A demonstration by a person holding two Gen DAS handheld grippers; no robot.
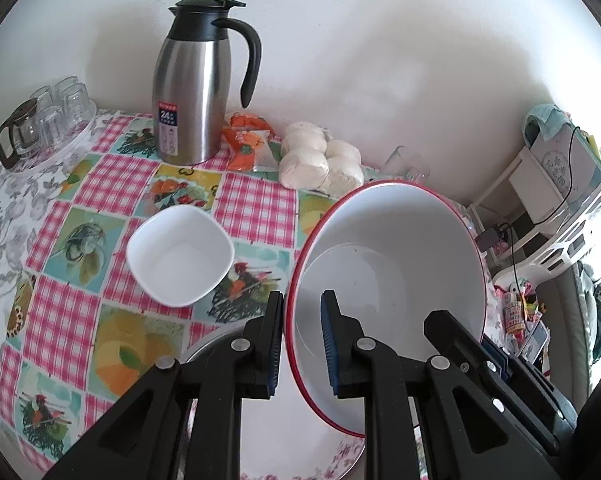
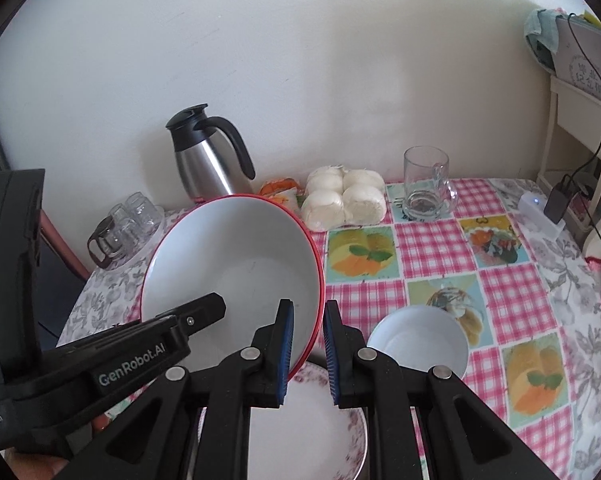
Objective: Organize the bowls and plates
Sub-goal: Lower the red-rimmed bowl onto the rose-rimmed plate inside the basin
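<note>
Beside the red-rimmed white bowl (image 1: 392, 256) sit a square white dish (image 1: 180, 254) and floral plate (image 2: 312, 420); left gripper (image 1: 302, 344) and right gripper (image 2: 306, 354) each clamp its tilted rim from opposite sides.

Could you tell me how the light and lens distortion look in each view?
Left wrist view: soft daylight, dark fisheye corners, the tablecloth bulges, the steel jug shows bright streaks. Right wrist view: the same even light, faint shadows on the wall, the shelf bends.
</note>
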